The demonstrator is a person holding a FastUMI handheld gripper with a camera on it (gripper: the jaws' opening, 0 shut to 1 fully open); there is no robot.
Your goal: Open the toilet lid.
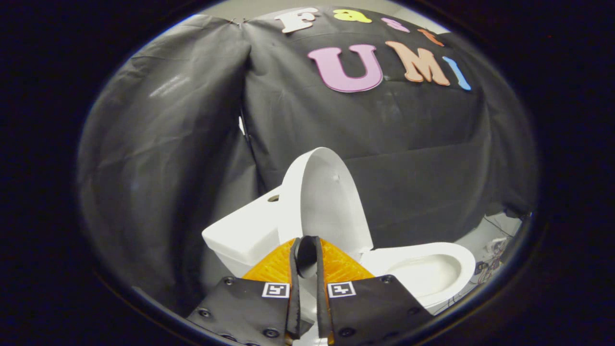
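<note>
Nearest the lens, the gripper [306, 240] has its two fingers drawn almost together, the tips meeting at the top with a narrow dark slot below them; nothing sits between them, so it reads as closed on nothing, or very nearly so

Just beyond the fingertips stands the toilet lid [326, 197], raised and upright, its pale underside facing the bowl side and its rounded top edge well up against the dark backdrop. It leans back toward the tank [242, 230], which sits just beside it, with a small round hole or button showing on the tank's top. Whether the lid rests against the tank or stands a little clear of it I cannot tell. Whether the fingertips touch the lid's lower part is also unclear, since they overlap it from this angle

Off to the other side of the lid lies the open bowl [427, 271], its rim and hollow fully uncovered

Behind everything hangs the black cloth wall [168, 144], creased and folded at the corner. A patch of floor with a few loose wires [495, 250] shows beside the bowl

Judged from how things lie, the job looks essentially finished: the lid is up and the bowl exposed. What may remain is only to draw the gripper clear and see that the lid stands on its own
</note>
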